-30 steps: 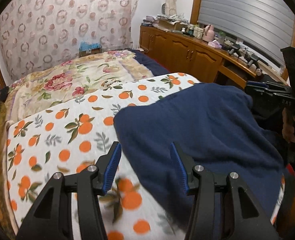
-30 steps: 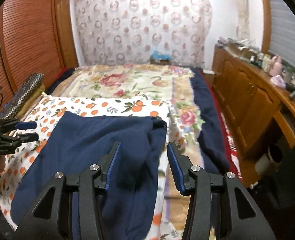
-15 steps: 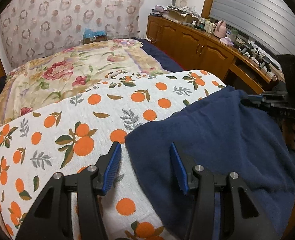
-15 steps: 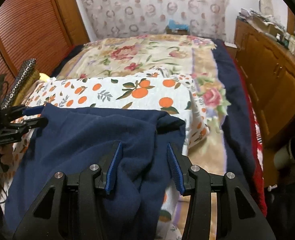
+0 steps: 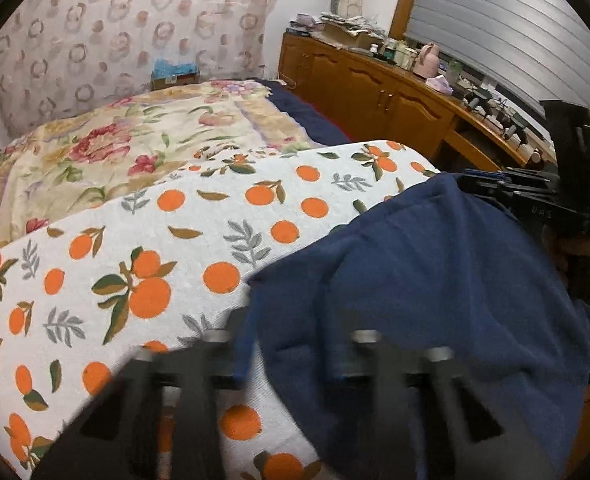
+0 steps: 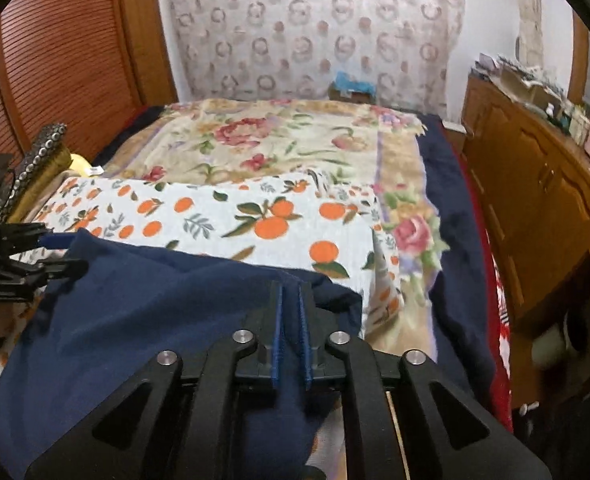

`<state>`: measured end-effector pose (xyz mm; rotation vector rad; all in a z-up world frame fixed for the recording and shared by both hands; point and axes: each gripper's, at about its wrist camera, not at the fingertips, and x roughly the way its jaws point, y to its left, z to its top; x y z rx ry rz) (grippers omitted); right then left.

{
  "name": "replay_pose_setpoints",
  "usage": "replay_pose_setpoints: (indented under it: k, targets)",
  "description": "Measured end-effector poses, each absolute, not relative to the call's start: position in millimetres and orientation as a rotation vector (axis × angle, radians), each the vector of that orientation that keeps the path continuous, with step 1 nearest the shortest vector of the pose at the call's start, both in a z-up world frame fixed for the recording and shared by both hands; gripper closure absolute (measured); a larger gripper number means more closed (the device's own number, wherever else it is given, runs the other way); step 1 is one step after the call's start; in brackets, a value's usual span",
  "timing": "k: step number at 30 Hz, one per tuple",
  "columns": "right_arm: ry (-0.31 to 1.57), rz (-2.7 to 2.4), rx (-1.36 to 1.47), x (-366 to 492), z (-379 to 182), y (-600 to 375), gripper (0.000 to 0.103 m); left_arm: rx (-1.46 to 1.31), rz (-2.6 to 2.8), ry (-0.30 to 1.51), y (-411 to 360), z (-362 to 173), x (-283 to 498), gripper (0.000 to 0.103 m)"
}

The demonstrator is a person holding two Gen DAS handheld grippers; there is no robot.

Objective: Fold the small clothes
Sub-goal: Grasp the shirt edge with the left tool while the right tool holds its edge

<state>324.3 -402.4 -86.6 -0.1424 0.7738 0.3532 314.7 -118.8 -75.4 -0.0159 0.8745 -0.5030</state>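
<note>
A dark blue garment [image 5: 435, 280] lies on an orange-print cloth [image 5: 175, 248] on the bed. It also shows in the right wrist view [image 6: 155, 312]. My right gripper [image 6: 290, 340] is shut on the garment's far right corner; in the left wrist view it shows at the right [image 5: 491, 184], clamped on the cloth edge. My left gripper [image 5: 291, 352] is blurred, its fingers still apart around the garment's near left edge; in the right wrist view it shows at the far left [image 6: 51, 252] at the garment's left corner.
A floral bedspread [image 6: 287, 148] covers the far half of the bed. A wooden cabinet [image 5: 387, 92] with clutter on top runs along the right. A wooden slatted wardrobe [image 6: 55, 60] stands at the left. A beaded cushion [image 6: 39, 160] lies beside the orange-print cloth [image 6: 255, 220].
My right gripper has closed on the garment's corner. My left gripper has moved onto the garment's left edge and is blurred with motion.
</note>
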Motion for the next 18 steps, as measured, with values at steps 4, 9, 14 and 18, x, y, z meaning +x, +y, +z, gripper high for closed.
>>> replay_pose_setpoints:
  k: [4, 9, 14, 18]
  targets:
    - [0.766, 0.354, -0.147, 325, -83, -403, 0.071, -0.053, -0.517, 0.793, -112, -50, 300, 0.097]
    - [0.814, 0.352, -0.181, 332, -92, -398, 0.047, -0.030, -0.484, 0.810, -104, -53, 298, 0.097]
    - [0.850, 0.381, -0.120, 341, -100, -402, 0.045, -0.036, -0.463, 0.842, -105, -67, 302, 0.096]
    - [0.869, 0.413, -0.067, 346, -102, -409, 0.044, -0.039, -0.463, 0.861, -105, -72, 305, 0.095]
